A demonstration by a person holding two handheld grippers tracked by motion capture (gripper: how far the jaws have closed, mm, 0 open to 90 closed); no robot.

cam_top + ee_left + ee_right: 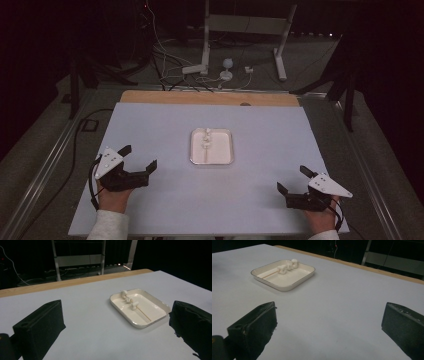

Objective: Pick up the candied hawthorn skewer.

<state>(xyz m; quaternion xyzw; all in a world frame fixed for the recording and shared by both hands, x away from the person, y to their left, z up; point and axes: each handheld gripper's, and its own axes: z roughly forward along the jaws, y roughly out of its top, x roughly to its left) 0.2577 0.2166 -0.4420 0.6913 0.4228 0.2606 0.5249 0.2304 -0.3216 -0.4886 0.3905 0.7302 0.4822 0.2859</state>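
A cream square tray (pixel 222 156) (pixel 154 319) (pixel 294 283) rests at the middle of the pale table (pixel 150 200). In it lies a thin wooden skewer (pixel 206 150) (pixel 143 314) (pixel 269 272) with three white marshmallow-like pieces (pixel 205 138) (pixel 129 300) (pixel 287 265) threaded on its far end. My left gripper (pixel 140 156) (pixel 115 325) sits open on the table, left of the tray, nothing between its jaws. Near the front right, my right gripper (pixel 293 179) (pixel 329 322) is open too, and holds nothing.
The table's wooden back edge (pixel 210 97) runs behind the pale sheet. Beyond it, on the dark floor, stand a white frame (pixel 245 35), cables (pixel 167 65) and a small white lamp-like object (pixel 227 69). Metal rails (pixel 45 165) flank the table.
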